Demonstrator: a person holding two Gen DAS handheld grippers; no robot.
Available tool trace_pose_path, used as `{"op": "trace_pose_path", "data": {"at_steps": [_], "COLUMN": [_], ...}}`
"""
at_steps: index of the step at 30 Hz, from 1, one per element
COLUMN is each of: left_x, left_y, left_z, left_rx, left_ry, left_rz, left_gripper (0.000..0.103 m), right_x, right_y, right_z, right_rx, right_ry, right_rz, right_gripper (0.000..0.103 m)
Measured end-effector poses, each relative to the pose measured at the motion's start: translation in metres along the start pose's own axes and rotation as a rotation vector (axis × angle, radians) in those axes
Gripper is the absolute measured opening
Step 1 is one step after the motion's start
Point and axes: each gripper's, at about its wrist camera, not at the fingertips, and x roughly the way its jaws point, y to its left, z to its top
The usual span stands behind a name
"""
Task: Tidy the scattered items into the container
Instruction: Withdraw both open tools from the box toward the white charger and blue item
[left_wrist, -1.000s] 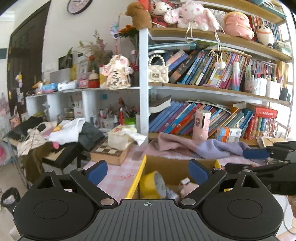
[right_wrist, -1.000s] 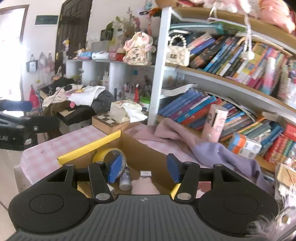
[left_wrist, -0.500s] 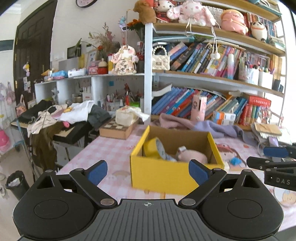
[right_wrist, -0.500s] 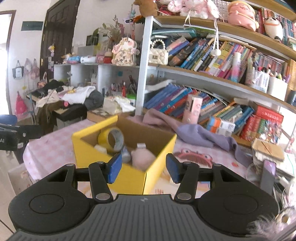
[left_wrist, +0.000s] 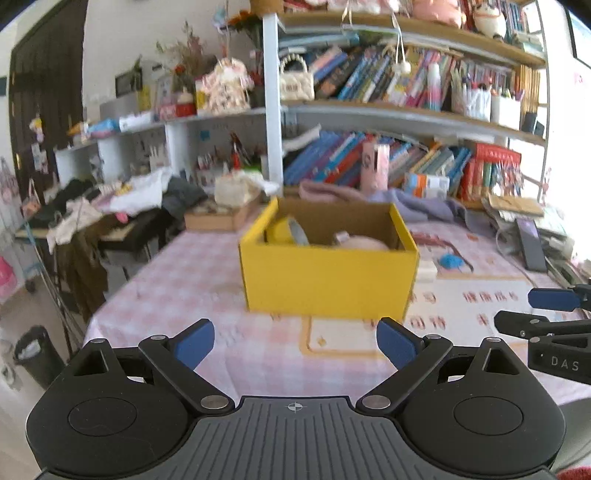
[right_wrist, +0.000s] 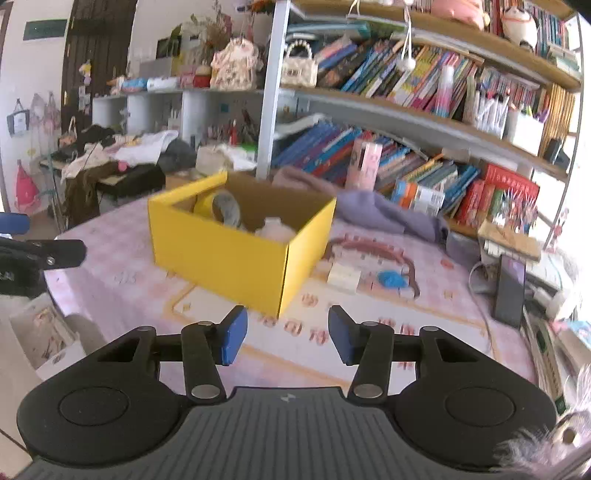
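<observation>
Box (left_wrist: 328, 280) farther now, upright, open-topped

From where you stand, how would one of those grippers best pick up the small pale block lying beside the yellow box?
Probably from above, pinching the small pale rectangular block across its two shorter sides. It lies flat on the pink checked tablecloth, so only its top and edges are free. Come from the side away from the yellow cardboard box, whose wall stands close by. The right gripper, empty with jaws closing, is nearer.
</observation>
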Motion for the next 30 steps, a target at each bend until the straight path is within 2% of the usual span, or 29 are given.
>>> {"op": "trace_pose_path", "data": {"at_steps": [6,15,30], "left_x": [0.005,0.019,0.035], "left_y": [-0.01,-0.033,-0.088], "left_z": [-0.008,-0.014,-0.015], "left_rx": [0.041,0.09,0.189], "left_ry": [0.052,0.133,0.184], "left_rz": [-0.02,-0.095,-0.242], "left_gripper": [0.096,0.096,0.096], "right_x": [-0.002,-0.002,-0.006], "right_y": [-0.002,-0.008,-0.053], "right_z": [-0.009,-0.021,-0.039], "right_rx": [-0.019,-0.032,0.076], "right_ry": [0.044,0.105,0.185], "right_rz": [-0.006,-0.032,-0.123], "right_gripper": [0.045,0.045,0.046]}}
